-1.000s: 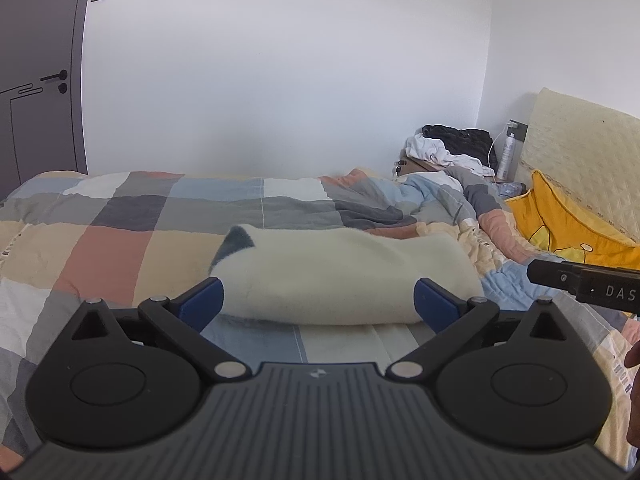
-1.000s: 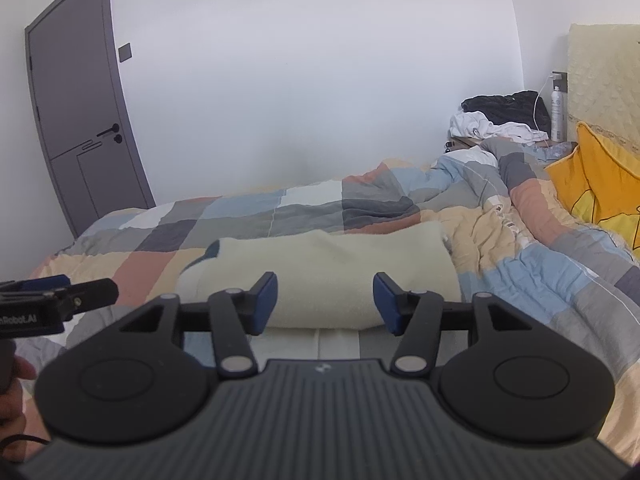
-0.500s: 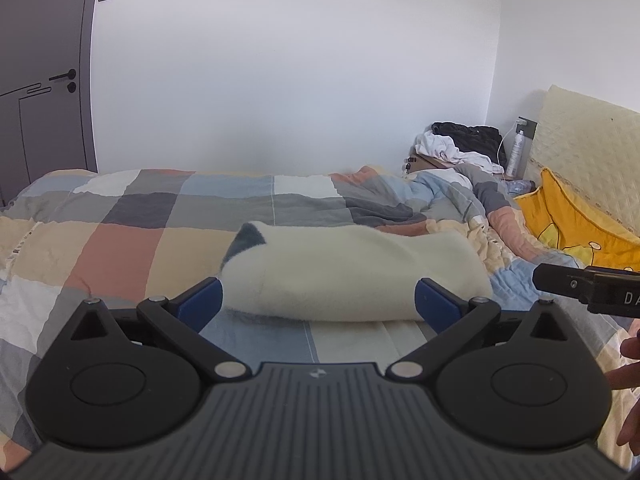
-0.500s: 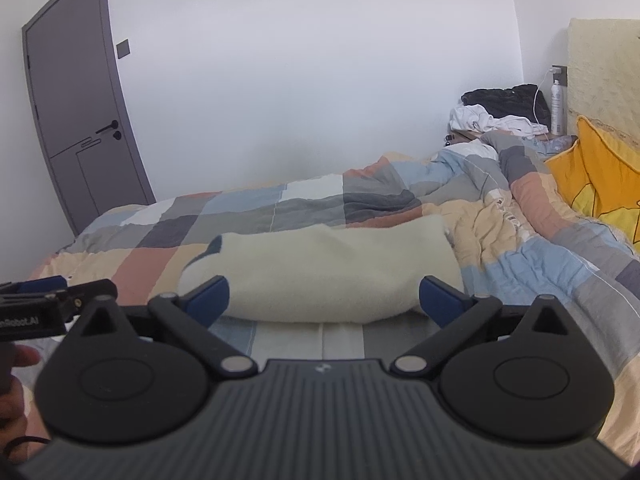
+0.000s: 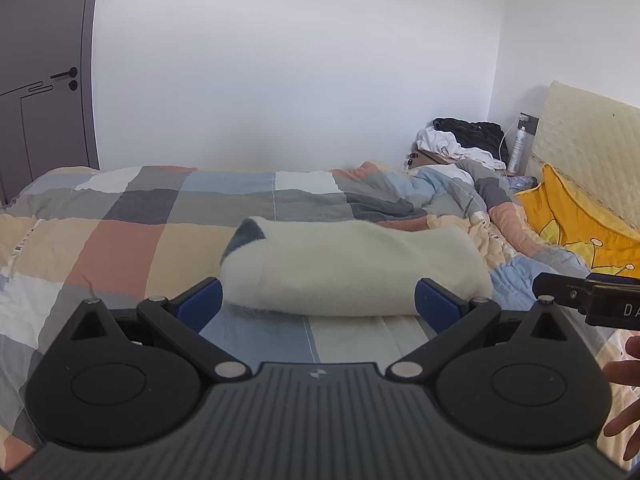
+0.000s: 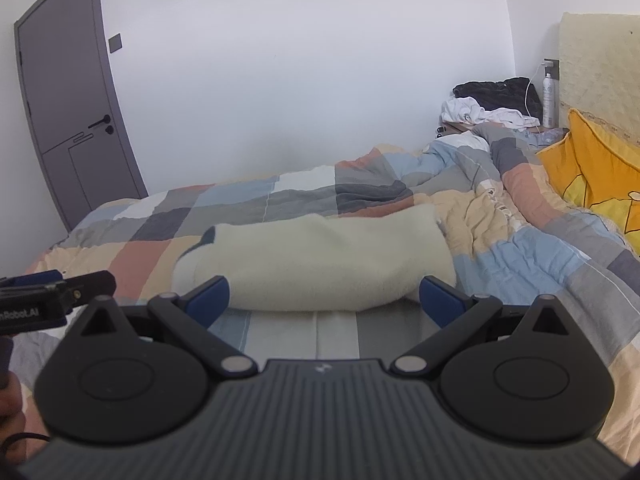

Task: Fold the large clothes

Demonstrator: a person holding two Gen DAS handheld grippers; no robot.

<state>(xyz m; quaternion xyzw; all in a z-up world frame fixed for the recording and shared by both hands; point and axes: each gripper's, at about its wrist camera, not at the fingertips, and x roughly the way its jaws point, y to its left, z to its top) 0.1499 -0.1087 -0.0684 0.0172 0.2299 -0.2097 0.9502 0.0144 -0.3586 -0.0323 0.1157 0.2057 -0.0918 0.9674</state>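
A cream fleece garment (image 5: pixel 352 272) lies folded into a thick bundle on the checked quilt (image 5: pixel 120 248), with a dark grey-blue patch at its left end. My left gripper (image 5: pixel 319 298) hovers just in front of it, open, blue pads (image 5: pixel 200 304) spread about as wide as the bundle and touching nothing. In the right wrist view the same garment (image 6: pixel 320 260) sits ahead of my right gripper (image 6: pixel 325 294), which is open wide and holds nothing. Each gripper shows at the edge of the other's view: the right gripper (image 5: pixel 592 300) and the left gripper (image 6: pixel 52 296).
A yellow pillow (image 5: pixel 580 220) leans on the cream headboard (image 5: pixel 588 140) at the right. A heap of dark and white clothes (image 5: pixel 460 140) and a spray bottle (image 5: pixel 518 150) stand in the far corner. A grey door (image 5: pixel 40 80) is at the left. Rumpled quilt (image 6: pixel 480 216) rises behind the bundle.
My right gripper's jaws have spread from about half open to fully wide. The left gripper stays open, and the folded garment has not moved.
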